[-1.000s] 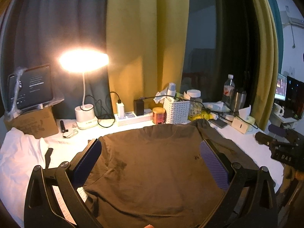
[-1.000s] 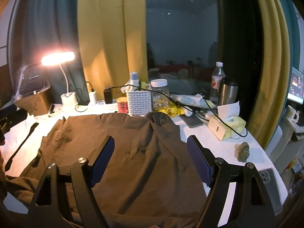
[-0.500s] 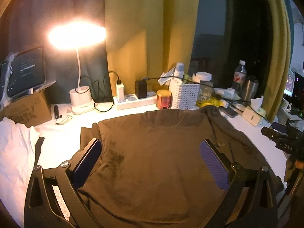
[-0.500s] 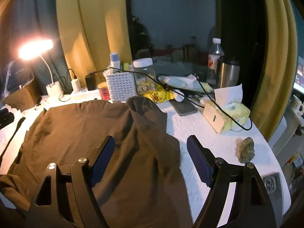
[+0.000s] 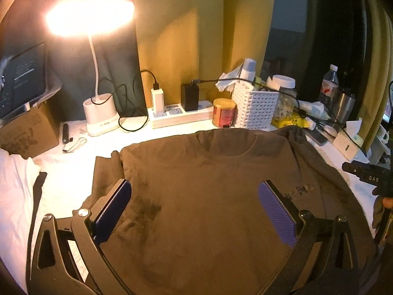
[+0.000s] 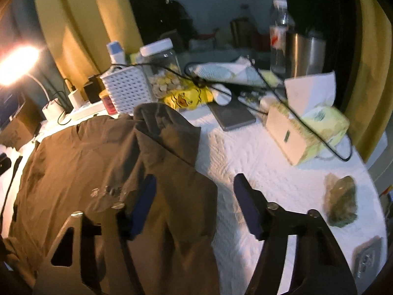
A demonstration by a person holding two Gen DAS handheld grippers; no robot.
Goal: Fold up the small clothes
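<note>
**Brown T-shirt flat on the bench, both tongs over it**

Your left tongs (image 5: 194, 211) stand spread wide above the chest of the brown T-shirt (image 5: 208, 196), pinching nothing. The shirt lies face up on the white-covered bench (image 6: 270, 167), collar toward the white basket (image 5: 255, 108). Your right tongs (image 6: 194, 204) are closing over the shirt's right edge, pads not yet pressing the cloth, with its sleeve (image 6: 167, 127) folded inward.
</note>
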